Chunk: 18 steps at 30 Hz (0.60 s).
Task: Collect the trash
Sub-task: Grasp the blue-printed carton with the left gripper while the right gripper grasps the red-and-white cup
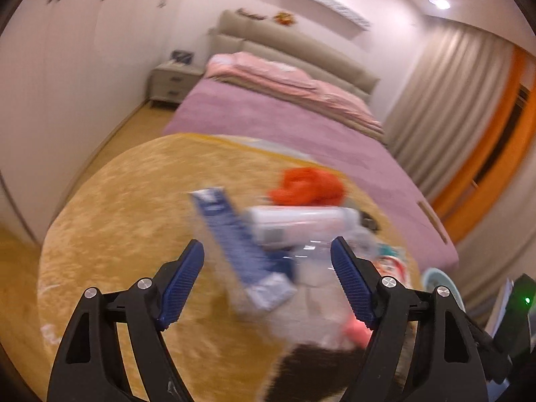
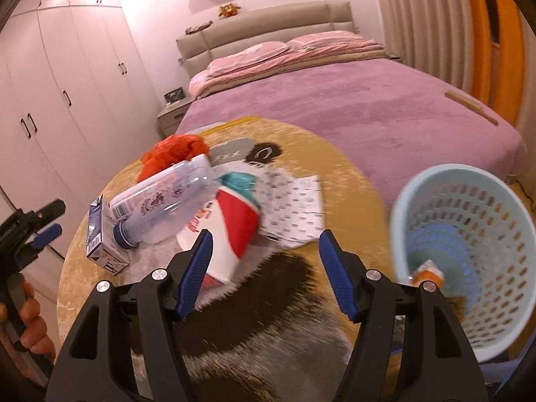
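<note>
Fingers (image 2: 197, 268) spread; bottle (image 2: 164, 201) ahead-left, untouched.

A round golden rug (image 2: 338, 174) is spread beside the bed. On it are laid a clear bottle (image 2: 167, 201), a blue carton (image 2: 97, 234) at nine o'clock, an orange bag (image 2: 171, 154) at eleven, and a pale basket (image 2: 469, 234) at three.

a bed (image 2: 351, 100) with a purple cover and a beige padded headboard (image 2: 268, 23) is seen behind a round yellow rug (image 1: 134, 217). white wardrobes (image 2: 67, 83) line one wall, a nightstand (image 1: 171, 82) is set beside the bed, and beige curtains (image 1: 452, 100) are lit by a ceiling spotlight (image 1: 443, 4).
</note>
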Available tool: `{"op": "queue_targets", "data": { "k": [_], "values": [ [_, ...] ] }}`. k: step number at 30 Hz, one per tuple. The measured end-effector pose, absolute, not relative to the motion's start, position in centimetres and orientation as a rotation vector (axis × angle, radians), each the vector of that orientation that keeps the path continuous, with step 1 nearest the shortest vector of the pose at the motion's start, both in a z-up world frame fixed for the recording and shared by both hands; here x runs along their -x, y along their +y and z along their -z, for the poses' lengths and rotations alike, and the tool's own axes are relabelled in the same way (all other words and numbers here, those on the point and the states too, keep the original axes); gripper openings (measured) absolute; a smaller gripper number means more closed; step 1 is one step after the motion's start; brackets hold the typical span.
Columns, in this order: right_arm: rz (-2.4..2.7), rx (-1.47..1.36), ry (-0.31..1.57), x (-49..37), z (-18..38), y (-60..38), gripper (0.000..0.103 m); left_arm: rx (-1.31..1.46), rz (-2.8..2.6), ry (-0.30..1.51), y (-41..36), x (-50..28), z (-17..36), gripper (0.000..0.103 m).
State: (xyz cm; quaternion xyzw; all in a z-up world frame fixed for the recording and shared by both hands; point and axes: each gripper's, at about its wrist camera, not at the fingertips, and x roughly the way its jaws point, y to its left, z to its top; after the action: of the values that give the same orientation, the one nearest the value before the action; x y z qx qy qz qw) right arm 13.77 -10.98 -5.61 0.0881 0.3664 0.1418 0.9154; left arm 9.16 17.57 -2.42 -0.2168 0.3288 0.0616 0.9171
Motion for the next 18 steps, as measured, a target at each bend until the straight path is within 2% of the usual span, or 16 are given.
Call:
{"op": "queue_targets", "data": {
  "k": [5, 15, 17, 18],
  "values": [
    [-0.312, -0.189, 0.795, -15.6, 6.8, -8.7, 0.062, 0.525, -0.146, 0.767, 20.8, -10.8, 5.3, 0.076],
    [-0.312, -0.215, 0.86, -17.8, 8.0, -7.9, 0.063, 0.512, -0.115, 0.813, 20.0, -13.7, 7.2, 0.076],
    [-0.323, -0.243, 0.888, -18.3, 8.4, -7.9, 0.064, 0.475, -0.13, 0.831, 19.2, -14.3, 7.5, 0.073],
    [-0.335, -0.265, 0.899, -18.5, 8.6, -8.0, 0.066, 0.461, -0.141, 0.841, 19.1, -14.6, 7.8, 0.068]
  ]
}}
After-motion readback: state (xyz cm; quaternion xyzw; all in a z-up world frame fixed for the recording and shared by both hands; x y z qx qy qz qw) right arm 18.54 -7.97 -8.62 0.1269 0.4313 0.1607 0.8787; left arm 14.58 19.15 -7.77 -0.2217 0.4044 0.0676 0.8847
